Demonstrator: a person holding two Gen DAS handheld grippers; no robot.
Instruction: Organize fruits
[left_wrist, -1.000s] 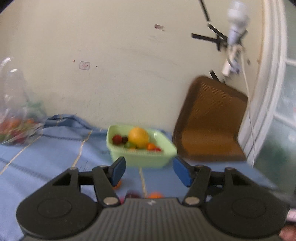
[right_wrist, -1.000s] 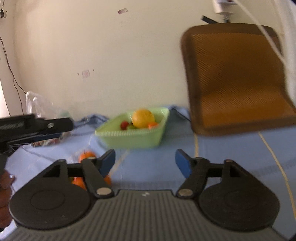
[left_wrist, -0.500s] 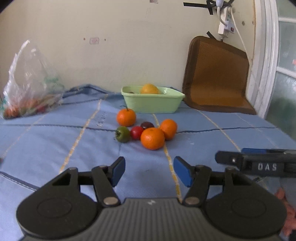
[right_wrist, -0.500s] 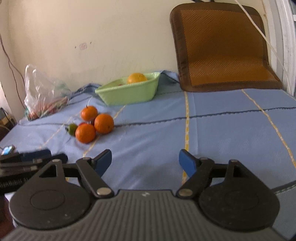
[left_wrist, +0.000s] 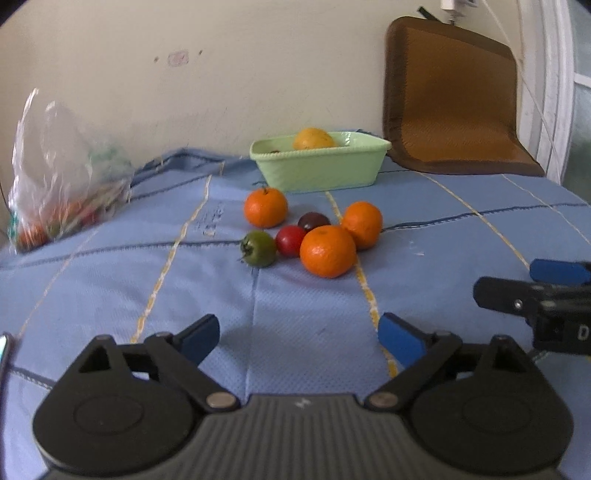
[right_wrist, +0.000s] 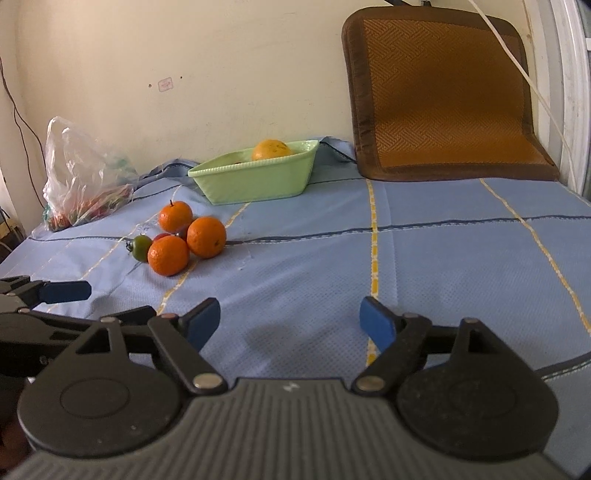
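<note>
Three oranges lie on the blue cloth: the nearest orange, a right one and a far left one. A green tomato, a red tomato and a dark fruit lie among them. Behind stands a green basket holding a large yellow-orange fruit. My left gripper is open and empty, well short of the fruit. My right gripper is open and empty, to the right of the pile.
A clear plastic bag with more produce sits at the far left by the wall. A brown woven mat leans on the wall at the back right. The right gripper shows in the left wrist view.
Both grippers have pulled back and lowered from close by the basket to near the cloth's front. The loose fruit pile is now fully in view ahead. Both stay open.
</note>
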